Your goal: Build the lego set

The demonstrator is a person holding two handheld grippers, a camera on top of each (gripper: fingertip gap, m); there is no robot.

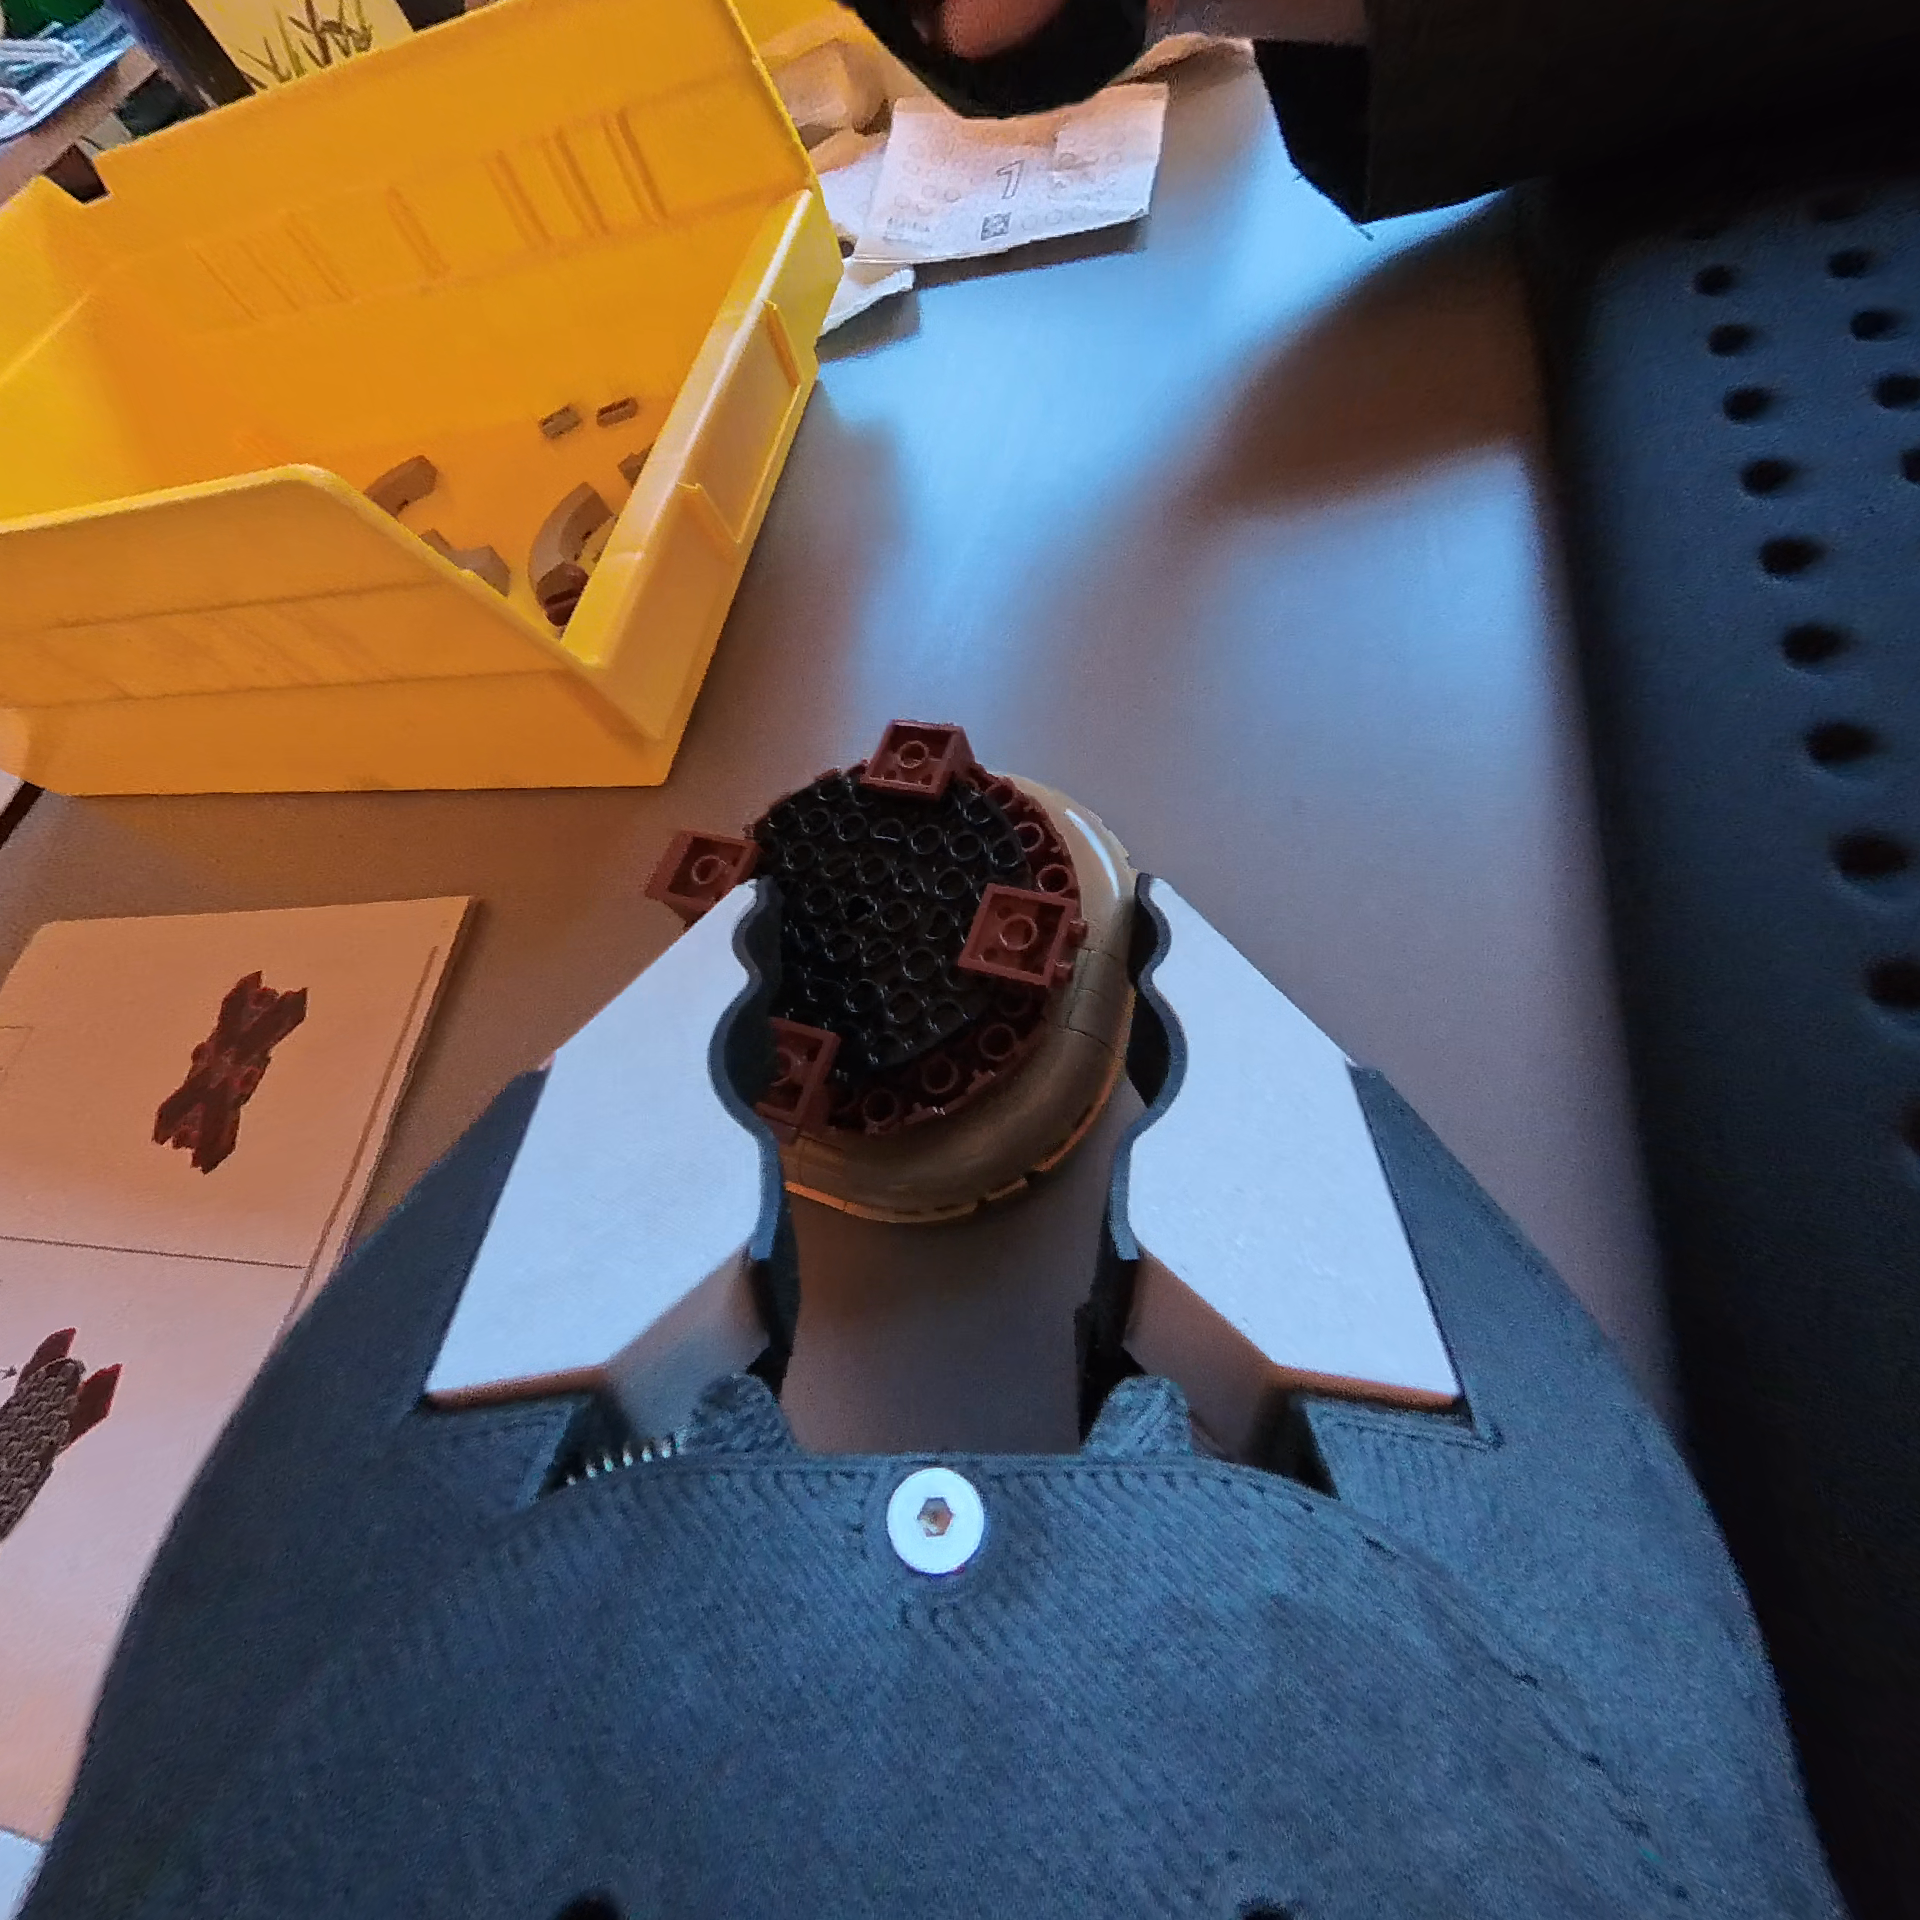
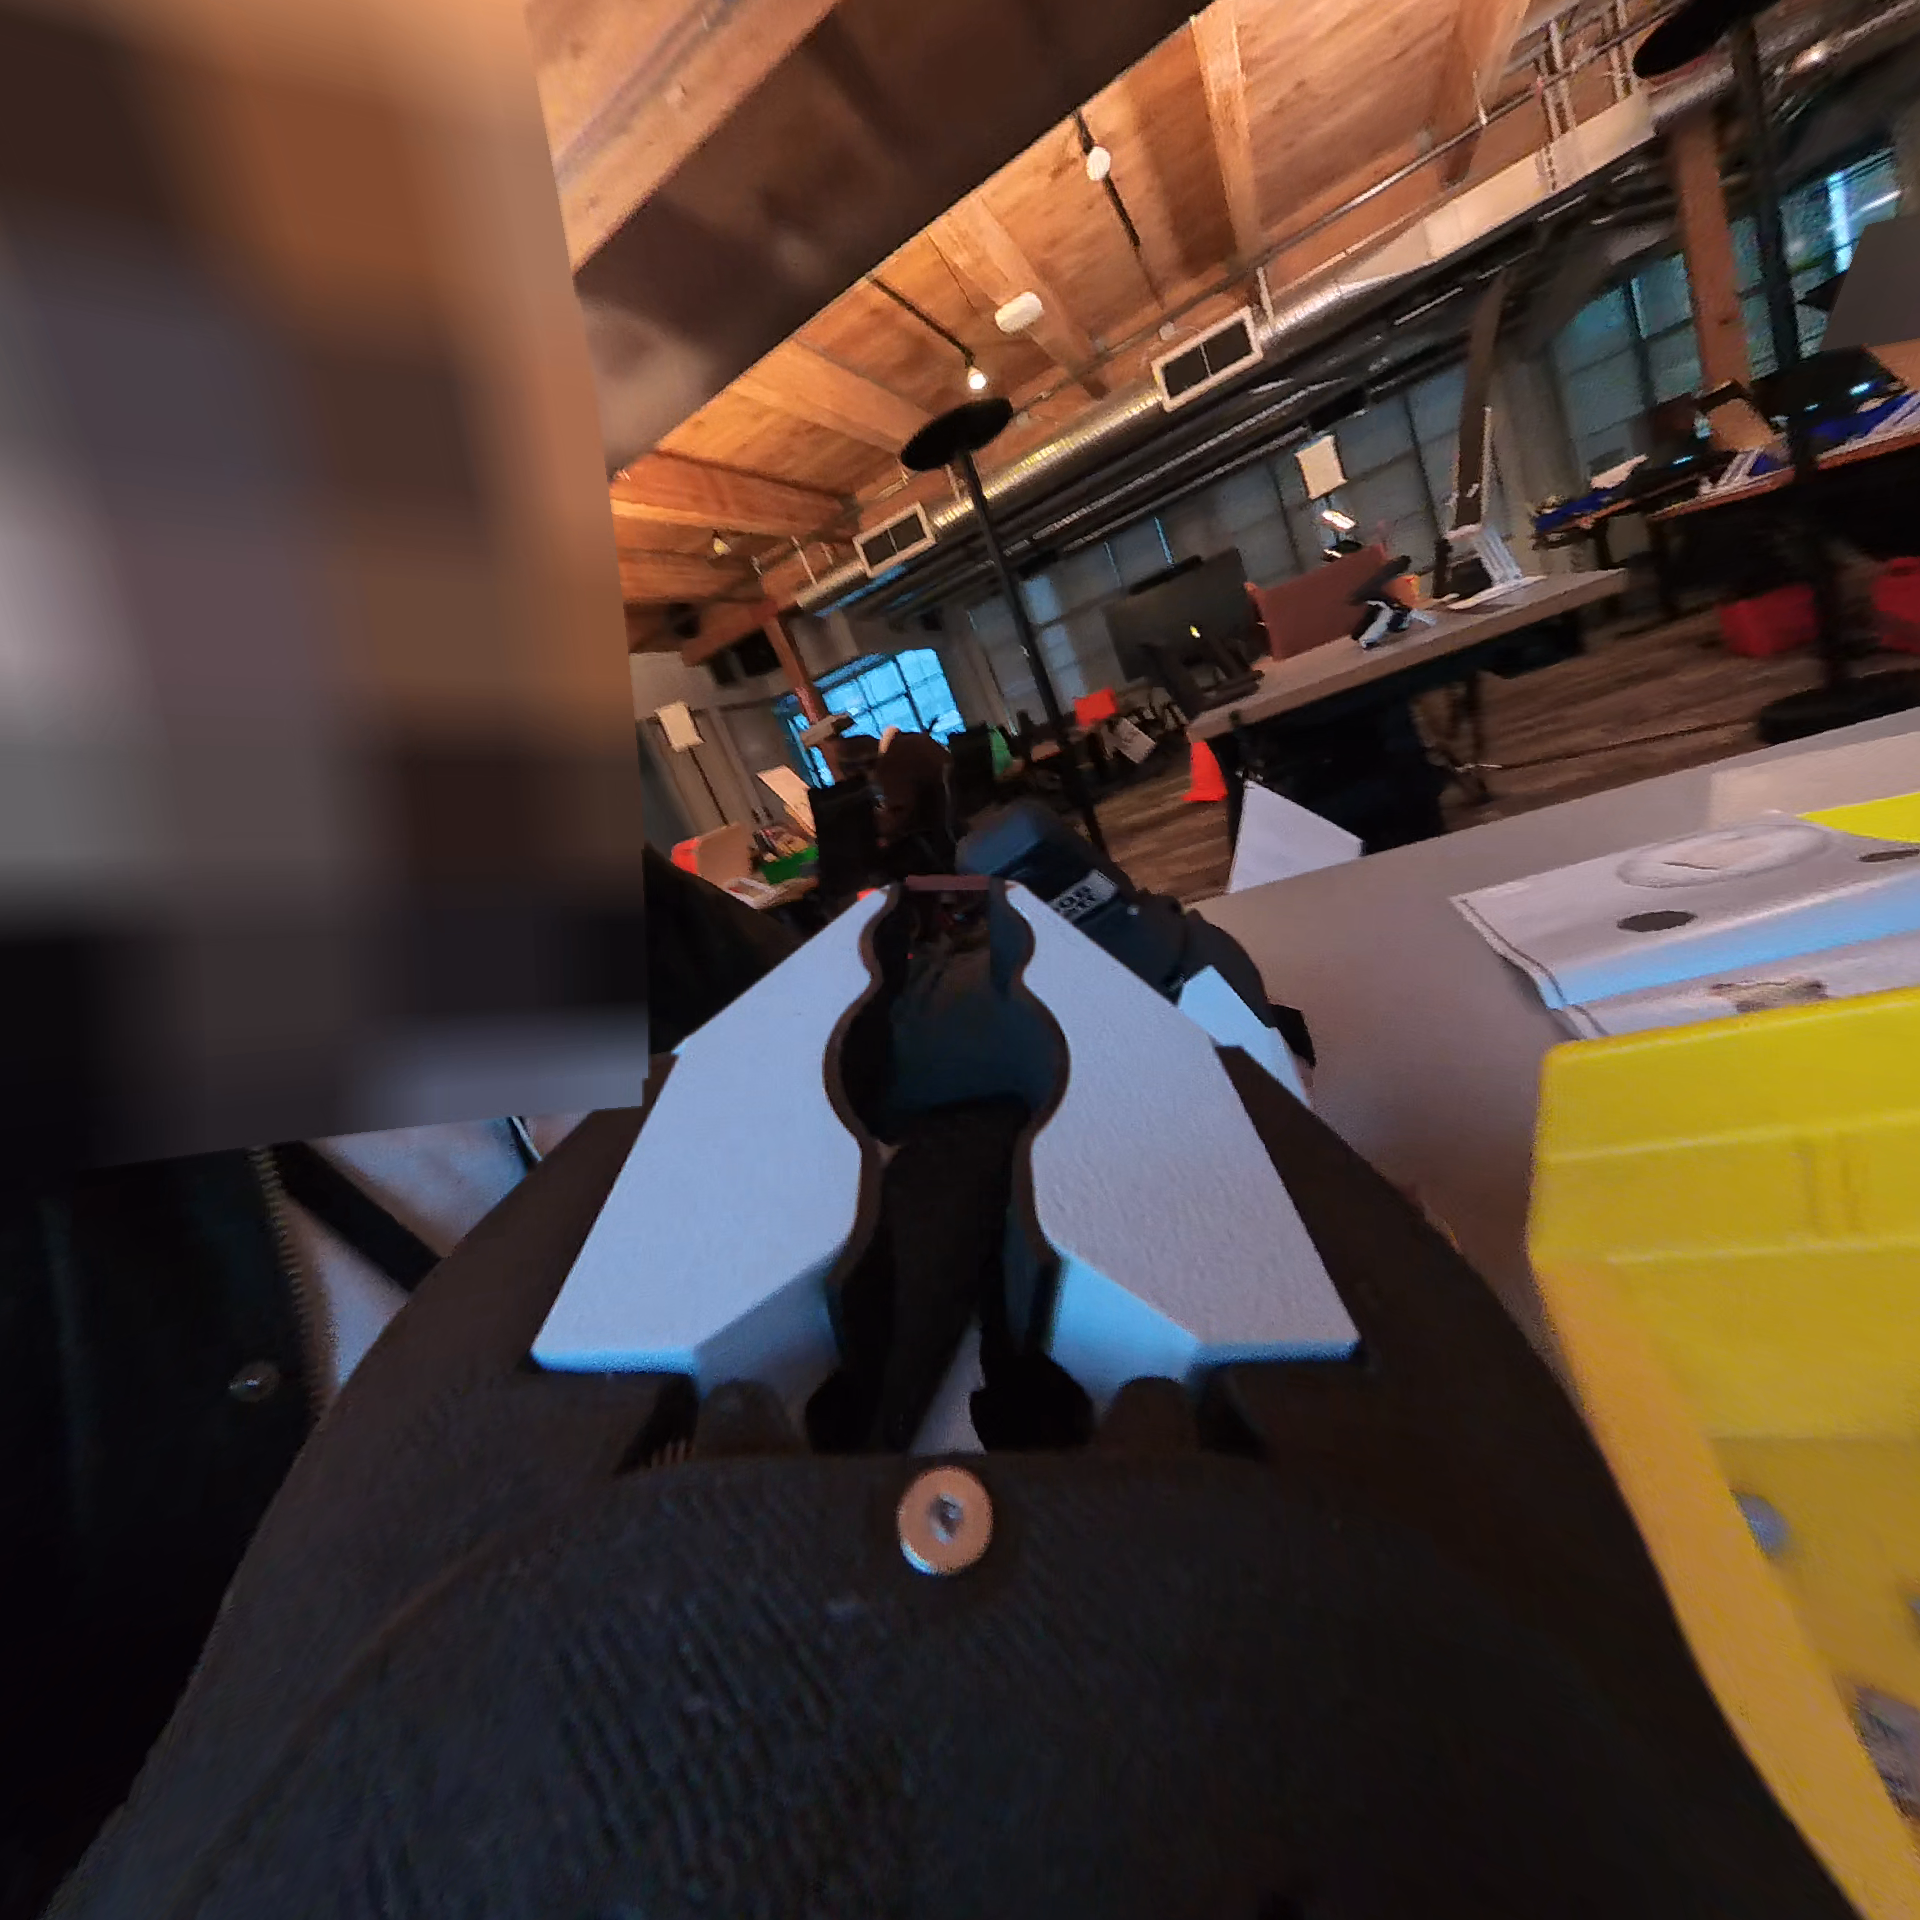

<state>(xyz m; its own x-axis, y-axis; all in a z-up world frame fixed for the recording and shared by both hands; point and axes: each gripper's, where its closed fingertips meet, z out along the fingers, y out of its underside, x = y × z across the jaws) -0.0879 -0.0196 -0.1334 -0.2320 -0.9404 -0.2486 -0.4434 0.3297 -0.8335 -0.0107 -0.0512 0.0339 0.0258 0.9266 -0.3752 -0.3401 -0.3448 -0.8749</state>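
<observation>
Brown-and-black round lego base [image 1: 914,966], underside up.

Under your left claw [image 1: 948,888] is a grey table [image 1: 1195,582]. To the claw's right is a dark thing with holes [image 1: 1766,623]. Far past your right claw [image 2: 948,891] are a wooden ceiling [image 2: 1039,239], a black pole [image 2: 1013,613] and an orange cone [image 2: 1205,774].

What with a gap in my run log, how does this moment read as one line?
left gripper: shut on round Lego base, underside up | right gripper: shut on small reddish-brown piece | yellow bin: tan pieces inside
</observation>
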